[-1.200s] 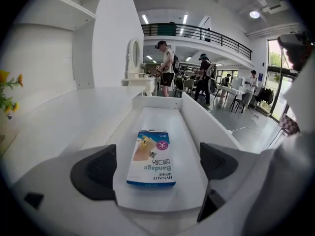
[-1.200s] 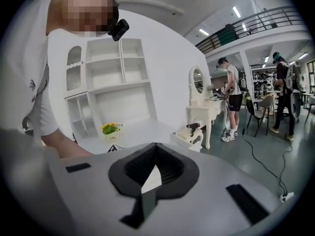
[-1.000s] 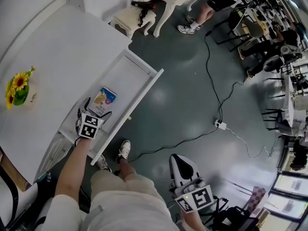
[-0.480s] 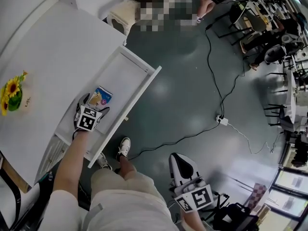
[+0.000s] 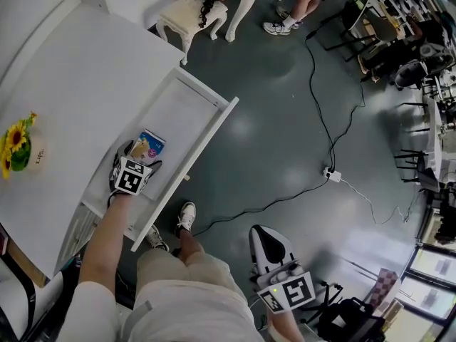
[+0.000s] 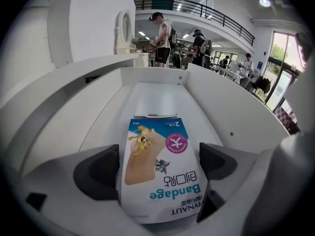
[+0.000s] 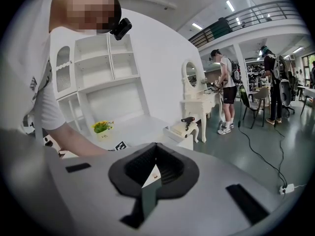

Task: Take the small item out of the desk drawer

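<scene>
The left hand-held gripper (image 6: 158,167) pinches the packet (image 5: 152,144) edgewise inside the drawer (image 5: 182,109). The flimsy packet may buckle and slip. The right hand-held gripper (image 7: 153,170) is closed and empty.

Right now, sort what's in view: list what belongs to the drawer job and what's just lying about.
Job: flat blue-and-white bandage packet; open white desk drawer; left gripper, closed on the packet.

Lying about: potted yellow sunflowers on the desk; black floor cable; white stool; idle right gripper, shut.
</scene>
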The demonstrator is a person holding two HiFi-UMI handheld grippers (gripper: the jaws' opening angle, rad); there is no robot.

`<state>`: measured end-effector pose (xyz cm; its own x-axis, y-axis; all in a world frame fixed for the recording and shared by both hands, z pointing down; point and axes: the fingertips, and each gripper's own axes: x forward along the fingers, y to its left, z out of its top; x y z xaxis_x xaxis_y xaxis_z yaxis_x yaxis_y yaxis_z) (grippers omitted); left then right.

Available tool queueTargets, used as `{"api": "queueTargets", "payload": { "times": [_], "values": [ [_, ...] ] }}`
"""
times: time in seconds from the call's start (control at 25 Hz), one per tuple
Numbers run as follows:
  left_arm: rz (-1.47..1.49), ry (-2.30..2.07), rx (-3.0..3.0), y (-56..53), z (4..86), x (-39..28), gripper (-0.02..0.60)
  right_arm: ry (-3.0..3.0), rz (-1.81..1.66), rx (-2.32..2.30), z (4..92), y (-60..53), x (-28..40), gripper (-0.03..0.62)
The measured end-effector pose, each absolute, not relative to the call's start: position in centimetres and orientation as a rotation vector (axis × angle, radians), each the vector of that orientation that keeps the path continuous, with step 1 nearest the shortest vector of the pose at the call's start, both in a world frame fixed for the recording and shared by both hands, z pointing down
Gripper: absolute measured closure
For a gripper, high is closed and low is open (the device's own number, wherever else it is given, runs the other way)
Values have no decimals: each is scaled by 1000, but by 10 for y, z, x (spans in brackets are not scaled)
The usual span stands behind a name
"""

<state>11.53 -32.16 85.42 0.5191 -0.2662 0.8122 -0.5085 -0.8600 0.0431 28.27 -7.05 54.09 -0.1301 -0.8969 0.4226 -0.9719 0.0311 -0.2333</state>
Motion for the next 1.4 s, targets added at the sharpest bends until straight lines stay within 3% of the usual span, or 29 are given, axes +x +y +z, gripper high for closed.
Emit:
{"api": "queueTargets", "payload": {
  "times": [0.32,1.12,1.4],
  "values": [
    [1294,-652,2457,-325,850,112,138,-2148,713,1948,541,-80,280,585],
    [1278,-622,2551,-317,846,114,141,-2121,703,1984,541,-62,280,585],
    [1119,-684,2607,-315,814,123,141,-2146,675,1987,534,-54,269,585]
  ]
}}
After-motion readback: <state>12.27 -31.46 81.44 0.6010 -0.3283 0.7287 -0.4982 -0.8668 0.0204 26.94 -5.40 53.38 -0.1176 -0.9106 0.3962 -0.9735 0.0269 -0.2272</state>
